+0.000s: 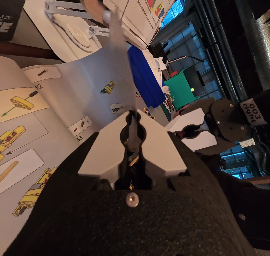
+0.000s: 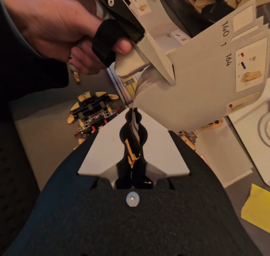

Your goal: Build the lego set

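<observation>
My left tool [image 1: 133, 114] is clamped narrow on a page of the instruction booklet [image 1: 90, 88], which curls up just ahead of its tips. My right tool [image 2: 133, 110] is likewise pinched on a sheet edge of the same booklet [image 2: 197, 91]; the left tool [image 2: 160, 73] grips those pages just ahead of it and above, a hand [image 2: 55, 29] on its handle. The part-built yellow and black lego model [image 2: 93, 113] lies on the worktop [image 2: 43, 139] ahead-left of my right tool, apart from both.

Yellow-and-black lego model [image 2: 92, 113], white-tipped claw [image 2: 133, 110]
</observation>
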`<state>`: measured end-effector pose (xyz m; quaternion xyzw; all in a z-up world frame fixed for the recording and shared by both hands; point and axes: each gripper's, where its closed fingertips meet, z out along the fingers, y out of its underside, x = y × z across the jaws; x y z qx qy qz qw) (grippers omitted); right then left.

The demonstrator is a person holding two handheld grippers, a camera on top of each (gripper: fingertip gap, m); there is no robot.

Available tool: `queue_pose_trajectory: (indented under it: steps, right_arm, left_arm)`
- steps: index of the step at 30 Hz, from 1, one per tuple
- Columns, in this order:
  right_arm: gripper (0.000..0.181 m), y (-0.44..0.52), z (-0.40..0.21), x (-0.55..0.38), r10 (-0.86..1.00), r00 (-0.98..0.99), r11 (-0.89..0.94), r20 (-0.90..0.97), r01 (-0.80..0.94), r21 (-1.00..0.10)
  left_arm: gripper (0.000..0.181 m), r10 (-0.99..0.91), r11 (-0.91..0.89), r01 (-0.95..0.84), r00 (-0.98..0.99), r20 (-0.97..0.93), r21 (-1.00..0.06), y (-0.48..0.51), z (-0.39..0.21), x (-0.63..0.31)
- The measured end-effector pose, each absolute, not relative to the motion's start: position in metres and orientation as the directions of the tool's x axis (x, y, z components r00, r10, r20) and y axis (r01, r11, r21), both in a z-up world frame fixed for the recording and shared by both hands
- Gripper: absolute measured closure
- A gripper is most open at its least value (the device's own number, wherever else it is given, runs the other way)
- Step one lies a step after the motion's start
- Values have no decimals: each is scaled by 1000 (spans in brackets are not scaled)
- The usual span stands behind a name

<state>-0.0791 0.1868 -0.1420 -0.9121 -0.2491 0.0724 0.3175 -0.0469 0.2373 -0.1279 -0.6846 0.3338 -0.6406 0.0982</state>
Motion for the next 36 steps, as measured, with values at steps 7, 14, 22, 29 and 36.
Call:
queue_pose_trajectory:
  steps: [7,14,22,29,36]
  right_arm:
    - [84,210,-119,-31,343,901,-578,-265,-20,-816]
    - [51,229,-169,-33,239,914,-682,-328,-82,-726]
    - [75,218,-165,-13,202,888,-686,-413,-172,-707]
    - [91,202,-171,22,149,910,-695,-387,-182,-695]
    - [95,190,-167,37,136,897,-692,-421,-218,-688]
  left_arm:
    - [181,-518,-789,-309,-128,846,-530,237,-125,-48]
    - [181,-387,-829,-320,-265,883,-459,216,-109,-38]
    - [178,-458,-772,-363,-250,853,-521,206,-111,-37]
    - [181,-486,-756,-375,-229,844,-537,210,-116,-41]
    - [181,-511,-762,-355,-182,840,-541,222,-121,-45]
